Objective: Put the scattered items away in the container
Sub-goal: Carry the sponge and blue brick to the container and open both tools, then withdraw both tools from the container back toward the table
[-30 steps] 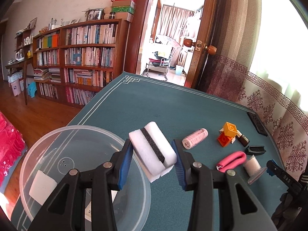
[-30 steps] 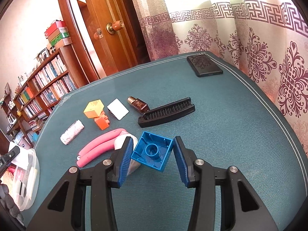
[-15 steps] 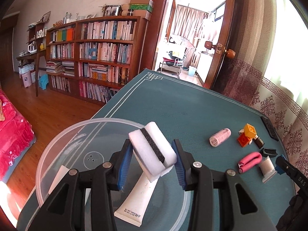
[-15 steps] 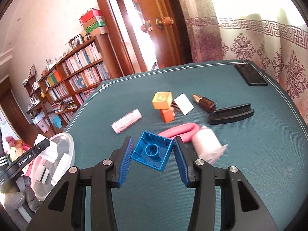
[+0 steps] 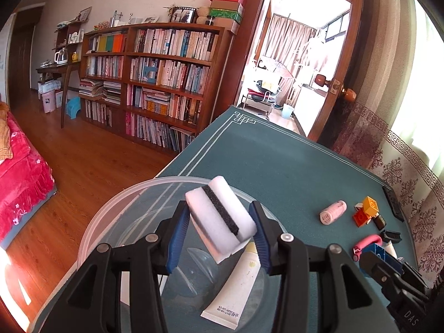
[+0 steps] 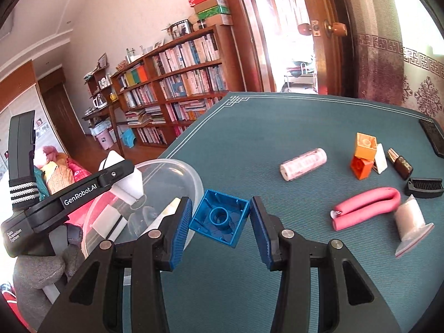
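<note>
Left gripper [image 5: 220, 233] clamps a white sponge block [image 5: 219, 217] over the clear bowl [image 5: 116, 202] — soft, light, squashy; right gripper [image 6: 220, 219] pinches a rigid blue brick [image 6: 219, 217] beside the bowl — hold flat sides

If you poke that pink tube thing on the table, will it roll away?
Probably yes: the pink patterned roller is a cylinder lying on its side. It looks light, so a nudge might send it far. The woven table cloth may slow it.
</note>
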A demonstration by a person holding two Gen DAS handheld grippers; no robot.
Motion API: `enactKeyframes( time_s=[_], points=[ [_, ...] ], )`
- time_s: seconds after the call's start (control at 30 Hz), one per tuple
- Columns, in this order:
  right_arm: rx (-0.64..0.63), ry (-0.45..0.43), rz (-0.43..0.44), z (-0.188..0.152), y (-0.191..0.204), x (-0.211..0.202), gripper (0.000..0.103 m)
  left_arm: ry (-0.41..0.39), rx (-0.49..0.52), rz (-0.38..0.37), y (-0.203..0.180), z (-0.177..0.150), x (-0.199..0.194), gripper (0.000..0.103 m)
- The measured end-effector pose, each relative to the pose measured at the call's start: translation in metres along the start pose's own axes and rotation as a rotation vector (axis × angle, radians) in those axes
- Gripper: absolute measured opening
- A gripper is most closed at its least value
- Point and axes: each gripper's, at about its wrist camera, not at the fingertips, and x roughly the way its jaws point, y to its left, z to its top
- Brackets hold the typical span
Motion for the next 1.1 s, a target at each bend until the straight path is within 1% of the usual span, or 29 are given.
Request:
enactKeyframes(
  time_s=[0.23,0.4,0.47,0.57,0.63,0.67,0.73,0.93,1.1],
  points=[
    [-0.045,0.029,0.053,-0.001,0.026,0.018,0.046,-0.005,0.005,-0.005,0.003,0.003,-0.003,0.049],
    [-0.058,0.046,0.063,-0.004,0.034,0.025,0.046,-0.008,0.006,0.018,0.008,0.004,-0.004,0.051],
    [-0.062,0.054,0.066,-0.004,0.035,0.028,0.046,-0.004,0.003,0.019,0.009,0.004,-0.003,0.053],
    [-0.068,0.063,0.071,-0.005,0.037,0.033,0.047,-0.002,-0.002,0.023,0.011,0.004,-0.002,0.06],
    [-0.07,0.069,0.074,-0.006,0.038,0.035,0.047,-0.007,-0.007,0.023,0.012,0.003,-0.002,0.071],
    [-0.07,0.072,0.077,-0.006,0.039,0.036,0.047,-0.01,-0.009,0.024,0.012,0.004,-0.003,0.072],
    [-0.071,0.078,0.081,-0.007,0.04,0.038,0.047,-0.015,-0.015,0.026,0.013,0.004,-0.004,0.077],
    [-0.077,0.093,0.09,-0.01,0.044,0.042,0.047,-0.038,-0.019,0.05,0.015,0.006,-0.008,0.079],
    [-0.084,0.109,0.121,-0.009,0.048,0.047,0.047,-0.05,-0.017,0.059,0.016,0.008,-0.011,0.079]
  ],
)
